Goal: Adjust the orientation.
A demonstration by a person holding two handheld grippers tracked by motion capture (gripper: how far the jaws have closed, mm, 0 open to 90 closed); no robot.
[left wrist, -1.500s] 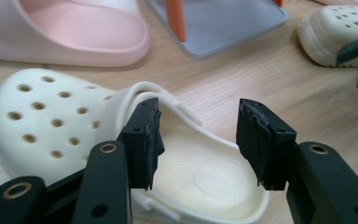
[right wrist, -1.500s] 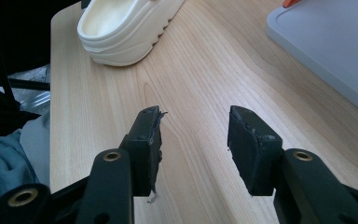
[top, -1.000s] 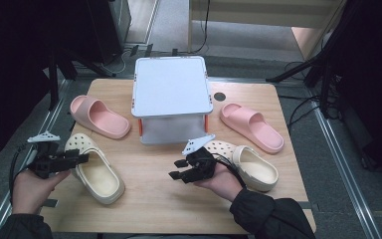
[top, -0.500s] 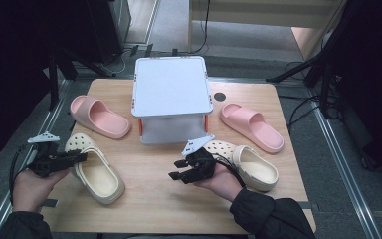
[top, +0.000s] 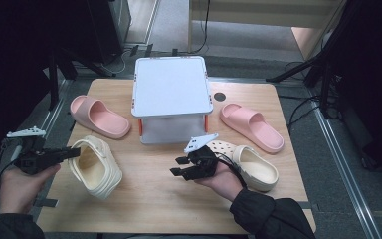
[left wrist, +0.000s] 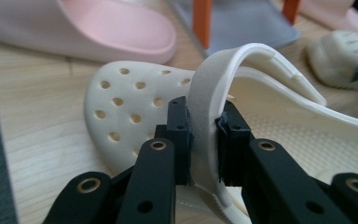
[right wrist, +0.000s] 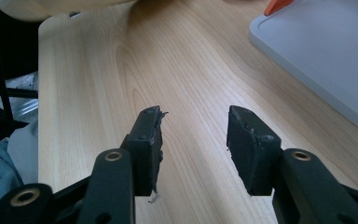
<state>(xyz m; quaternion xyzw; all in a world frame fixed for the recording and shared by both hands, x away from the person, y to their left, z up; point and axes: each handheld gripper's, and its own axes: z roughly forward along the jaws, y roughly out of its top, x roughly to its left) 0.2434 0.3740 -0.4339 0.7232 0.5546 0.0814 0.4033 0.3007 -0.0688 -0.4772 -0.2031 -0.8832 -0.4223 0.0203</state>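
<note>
Left gripper (top: 62, 155) at lower left of the high view is clamped on the heel strap (left wrist: 209, 116) of the left cream clog (top: 95, 169); in the left gripper view both pads pinch the strap with no gap. The clog sits on the wooden table (top: 144, 209), left of centre, apparently resting on the surface rather than lifted, though I can't tell for sure. Right gripper (top: 181, 167) hovers low over bare wood at centre-bottom, jaws apart and empty; right gripper view confirms nothing between them. The second cream clog (top: 251, 167) lies just right of that hand, untouched. Two pink slides sit further back: one (top: 99, 115) upper left, one (top: 251, 127) upper right, either side of the white two-tier rack (top: 171, 92) at top centre. Rack's top shelf is bare, and nothing seems to sit under it. My read: early stage, first shoe gripped only, no shoe placed; all four still to be moved.
</note>
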